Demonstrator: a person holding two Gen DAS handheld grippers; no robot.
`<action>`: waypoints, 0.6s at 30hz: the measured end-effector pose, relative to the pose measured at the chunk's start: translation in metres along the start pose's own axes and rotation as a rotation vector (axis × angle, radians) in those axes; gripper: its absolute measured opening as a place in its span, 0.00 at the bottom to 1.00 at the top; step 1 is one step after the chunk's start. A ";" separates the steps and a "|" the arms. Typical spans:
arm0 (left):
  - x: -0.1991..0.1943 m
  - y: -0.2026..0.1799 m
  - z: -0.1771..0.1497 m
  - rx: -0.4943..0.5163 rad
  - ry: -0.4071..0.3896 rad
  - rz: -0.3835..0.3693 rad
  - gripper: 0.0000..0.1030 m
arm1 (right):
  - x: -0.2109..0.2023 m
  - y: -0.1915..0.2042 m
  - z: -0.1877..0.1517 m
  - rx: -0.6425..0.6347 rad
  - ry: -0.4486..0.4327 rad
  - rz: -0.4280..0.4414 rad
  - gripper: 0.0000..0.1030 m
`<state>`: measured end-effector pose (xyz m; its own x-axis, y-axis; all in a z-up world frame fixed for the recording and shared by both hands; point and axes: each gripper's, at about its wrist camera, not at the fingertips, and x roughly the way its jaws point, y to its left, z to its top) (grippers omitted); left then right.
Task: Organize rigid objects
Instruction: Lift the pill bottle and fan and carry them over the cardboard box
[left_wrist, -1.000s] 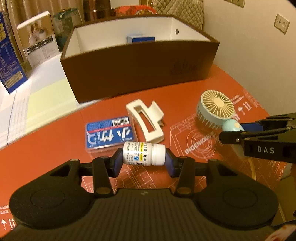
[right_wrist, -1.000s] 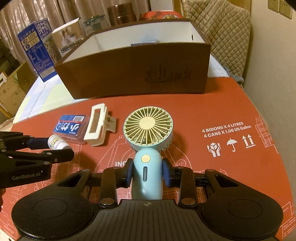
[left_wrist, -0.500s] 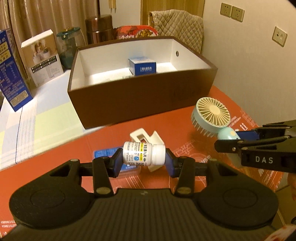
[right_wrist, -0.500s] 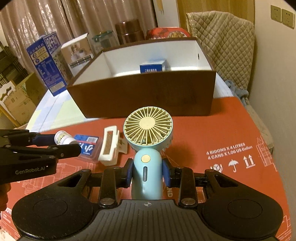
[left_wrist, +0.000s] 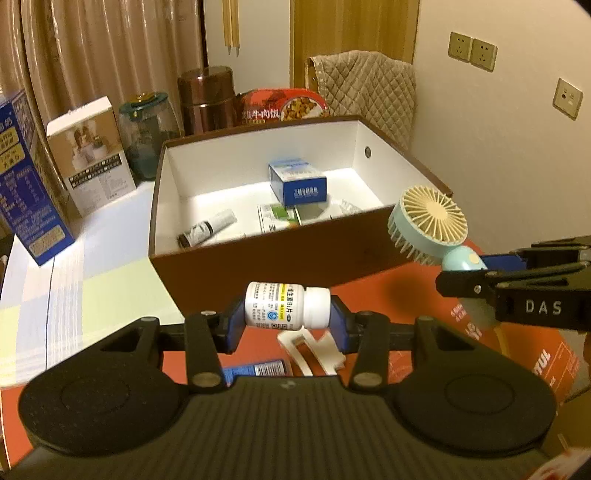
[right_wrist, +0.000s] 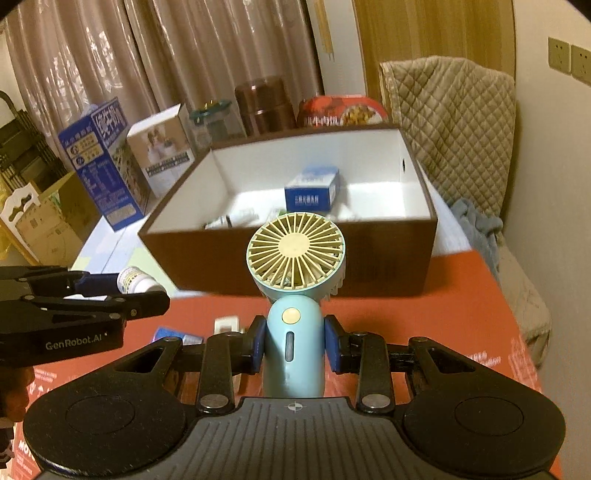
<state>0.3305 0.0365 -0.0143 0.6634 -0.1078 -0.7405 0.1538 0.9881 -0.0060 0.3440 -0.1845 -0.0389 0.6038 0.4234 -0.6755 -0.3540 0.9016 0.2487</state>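
Note:
My left gripper (left_wrist: 286, 312) is shut on a white pill bottle (left_wrist: 284, 309), held sideways in the air in front of the brown box (left_wrist: 258, 258). My right gripper (right_wrist: 293, 343) is shut on the handle of a light-blue hand fan (right_wrist: 295, 258), upright, also in front of the box; the fan also shows in the left wrist view (left_wrist: 428, 225). The box, white inside, holds a blue carton (left_wrist: 297, 181), a small dark bottle (left_wrist: 207, 230) and flat packets. A white hair claw (left_wrist: 314, 350) and a blue flat case (left_wrist: 258, 369) lie on the red board below.
Behind and left of the box stand a blue carton (left_wrist: 26, 184), a white carton (left_wrist: 90, 151), a glass jar (left_wrist: 147, 133), a brown canister (left_wrist: 207, 99) and a red food tub (left_wrist: 284, 107). A quilted chair (right_wrist: 454, 122) and the wall are to the right.
Both grippers have risen with the bottle and the fan and moved toward the box; its inside now shows. The claw and blue case stay on the board.

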 end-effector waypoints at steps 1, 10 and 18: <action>0.001 0.000 0.003 0.001 -0.003 0.001 0.41 | 0.001 -0.001 0.004 -0.001 -0.005 0.000 0.29; 0.020 0.013 0.038 -0.002 -0.027 0.027 0.41 | 0.018 -0.018 0.047 0.026 -0.025 0.015 0.29; 0.044 0.028 0.069 0.003 -0.036 0.060 0.41 | 0.040 -0.037 0.090 0.060 -0.048 0.011 0.29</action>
<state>0.4147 0.0522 -0.0001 0.6976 -0.0519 -0.7146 0.1151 0.9925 0.0403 0.4453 -0.1931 -0.0123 0.6339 0.4358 -0.6390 -0.3186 0.8999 0.2978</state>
